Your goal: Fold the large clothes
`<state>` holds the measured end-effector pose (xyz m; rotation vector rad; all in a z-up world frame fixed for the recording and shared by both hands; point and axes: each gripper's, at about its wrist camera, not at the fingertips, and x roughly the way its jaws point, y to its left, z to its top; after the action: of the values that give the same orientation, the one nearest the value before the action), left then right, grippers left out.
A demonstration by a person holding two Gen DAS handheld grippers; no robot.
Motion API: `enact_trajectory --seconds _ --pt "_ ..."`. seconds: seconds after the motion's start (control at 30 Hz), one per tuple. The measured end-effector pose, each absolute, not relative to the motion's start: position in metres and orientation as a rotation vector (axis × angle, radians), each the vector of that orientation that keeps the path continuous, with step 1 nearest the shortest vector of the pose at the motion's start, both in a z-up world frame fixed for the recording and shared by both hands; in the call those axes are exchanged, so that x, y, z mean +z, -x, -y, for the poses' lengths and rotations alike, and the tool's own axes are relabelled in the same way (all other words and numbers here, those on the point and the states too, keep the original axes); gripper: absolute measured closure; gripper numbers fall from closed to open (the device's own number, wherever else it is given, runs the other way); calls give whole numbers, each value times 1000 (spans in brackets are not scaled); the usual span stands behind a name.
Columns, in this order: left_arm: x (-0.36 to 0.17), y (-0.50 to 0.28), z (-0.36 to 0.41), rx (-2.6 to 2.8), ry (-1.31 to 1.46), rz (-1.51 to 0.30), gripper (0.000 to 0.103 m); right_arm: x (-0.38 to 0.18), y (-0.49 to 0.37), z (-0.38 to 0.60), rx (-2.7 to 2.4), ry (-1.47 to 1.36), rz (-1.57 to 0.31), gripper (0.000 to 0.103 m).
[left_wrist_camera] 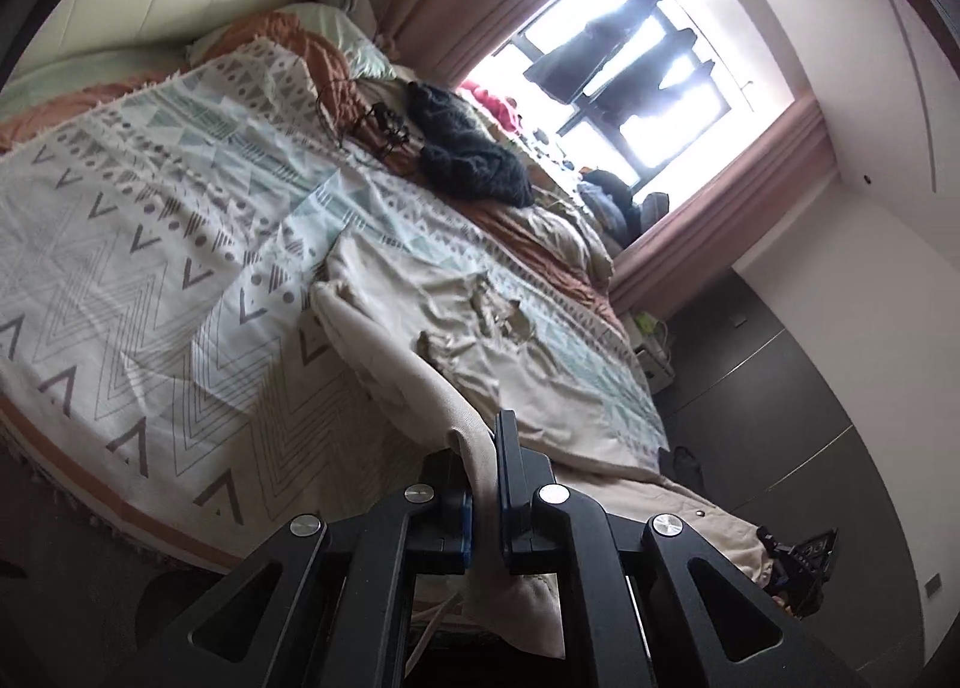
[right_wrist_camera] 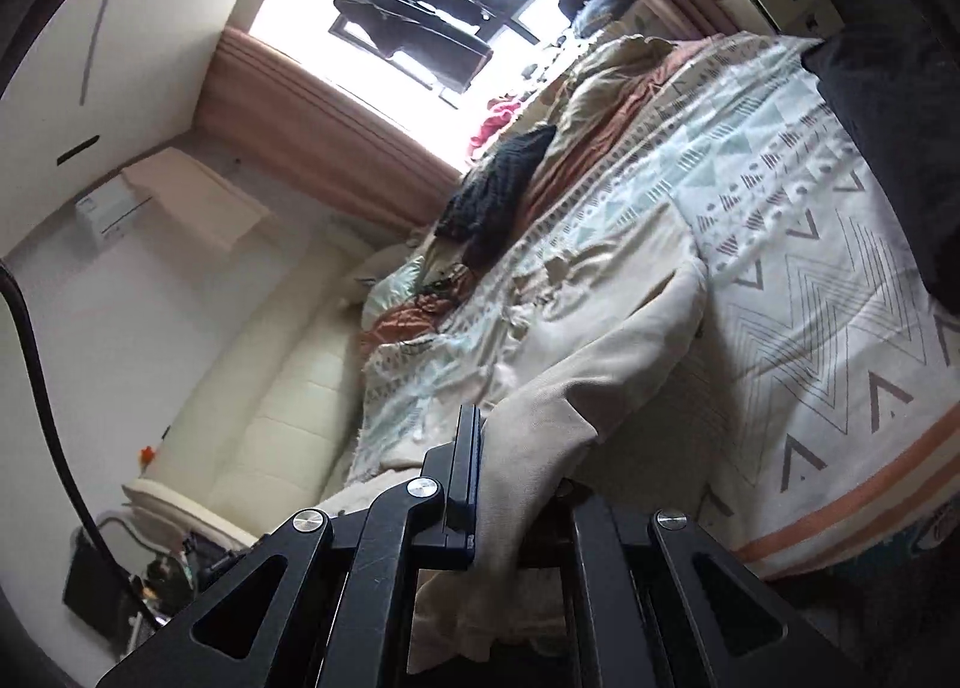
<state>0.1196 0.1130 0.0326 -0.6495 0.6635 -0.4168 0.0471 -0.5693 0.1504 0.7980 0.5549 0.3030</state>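
Two tools up, both clamped on the same beige garment point(left_wrist_camera: 420, 292). My left tool point(left_wrist_camera: 485, 448) has its jaws closed on a fold of the cloth's edge; the fabric runs up between the blue pads and drapes down below the fingers. My right tool point(right_wrist_camera: 498, 448) is likewise closed on the cloth; only one finger is clear in its view, the other is buried under the draped fabric.

Garment position: pinched at each tool, then stretching forward and away onto the bed point(left_wrist_camera: 150, 244), where its far part lies crumpled on the patterned bedspread point(right_wrist_camera: 810, 280). Near part hangs off the bed edge, slack under both tools. From the left tool it spreads ahead and to the right; from the right tool, ahead and slightly left.

Further ahead of both tools: a dark knitted item point(left_wrist_camera: 468, 148) on the bed, well apart from the garment, with rust-coloured bedding point(left_wrist_camera: 288, 37) and a pale pillow point(left_wrist_camera: 336, 28) beyond. Window point(left_wrist_camera: 630, 64) with pink curtains point(left_wrist_camera: 714, 190) at the far side, dark clothes hanging outside it. Cream headboard point(right_wrist_camera: 282, 406) shows to the left of the right tool.
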Motion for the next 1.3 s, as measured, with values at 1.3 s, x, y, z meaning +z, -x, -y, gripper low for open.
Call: enact_trajectory --seconds 1.3 --pt "72 -235 -105 -321 591 -631 98 212 -142 564 230 -662 -514 96"
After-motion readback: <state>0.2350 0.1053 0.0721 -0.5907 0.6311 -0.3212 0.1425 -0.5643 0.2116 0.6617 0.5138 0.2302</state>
